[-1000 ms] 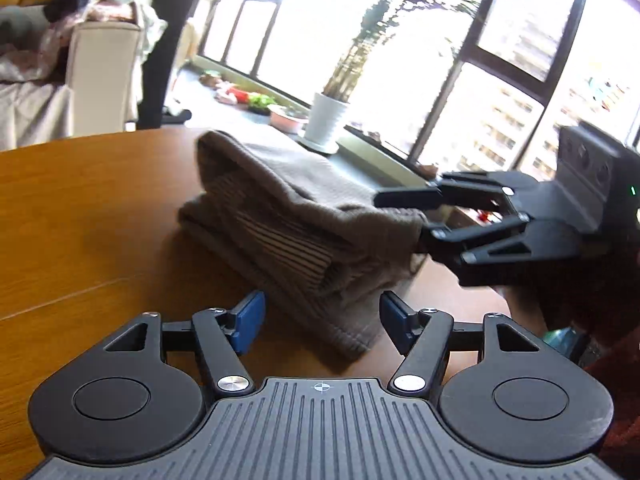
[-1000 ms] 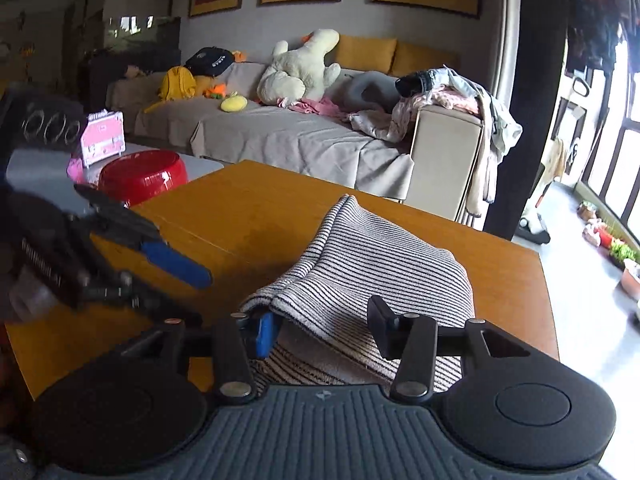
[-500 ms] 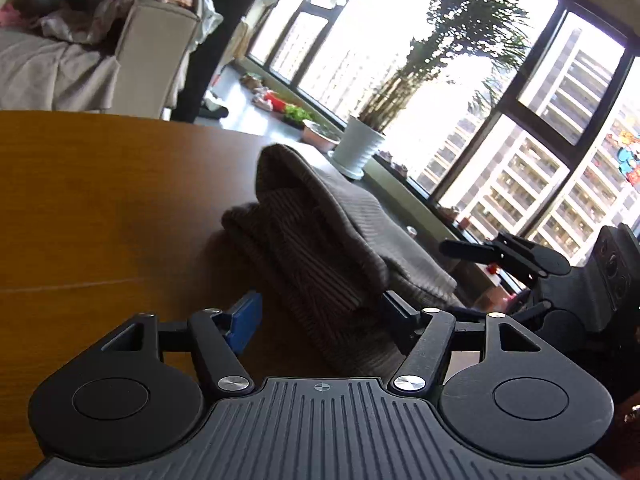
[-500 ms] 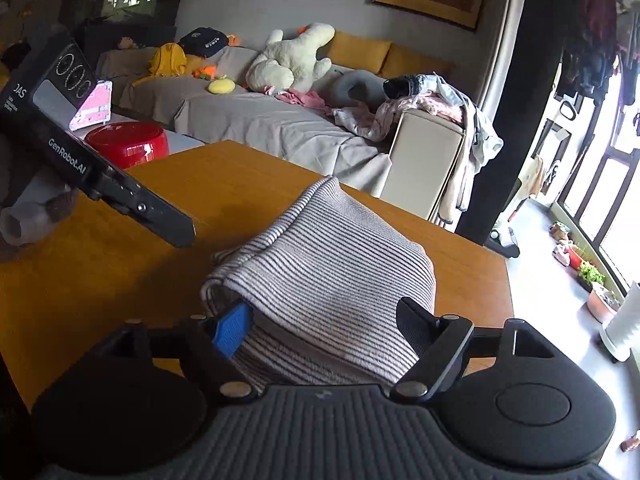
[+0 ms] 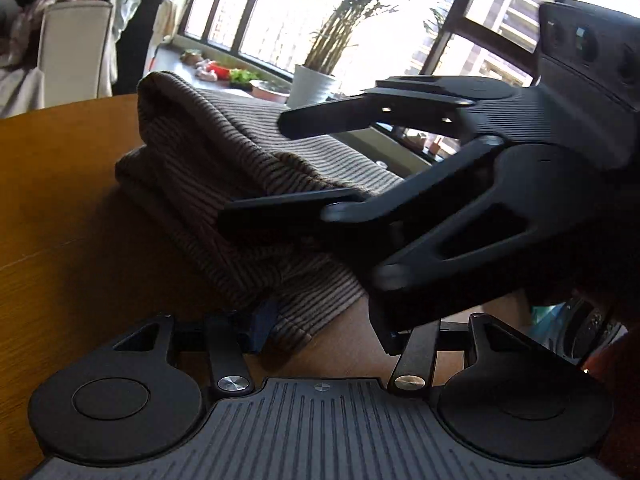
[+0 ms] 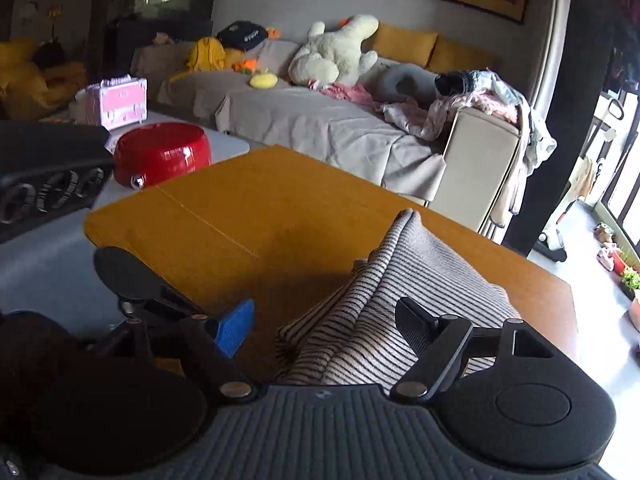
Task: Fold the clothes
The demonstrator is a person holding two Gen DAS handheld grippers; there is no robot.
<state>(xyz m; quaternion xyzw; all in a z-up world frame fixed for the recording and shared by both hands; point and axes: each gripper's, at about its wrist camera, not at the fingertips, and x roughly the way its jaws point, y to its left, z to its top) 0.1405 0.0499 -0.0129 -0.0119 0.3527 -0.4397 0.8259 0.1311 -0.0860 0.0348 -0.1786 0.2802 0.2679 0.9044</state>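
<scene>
Two grippers: both meet at the near end of one folded garment.
Garment: striped knit cloth [image 6: 404,312], folded into a thick bundle, lying on the wooden table [image 6: 256,204] toward its window-side edge.
Long axis: runs away from the right wrist camera, its raised fold ridge pointing toward the sofa [image 6: 328,128].
Left gripper [image 5: 324,322]: jaws have just been closing; a corner of the cloth lies between them, against the blue pad; whether the pads press it cannot be told.
Right gripper [image 6: 332,320]: jaws stand wide apart over the cloth's near end, black finger resting on the fabric, blue pad clear of it.
</scene>
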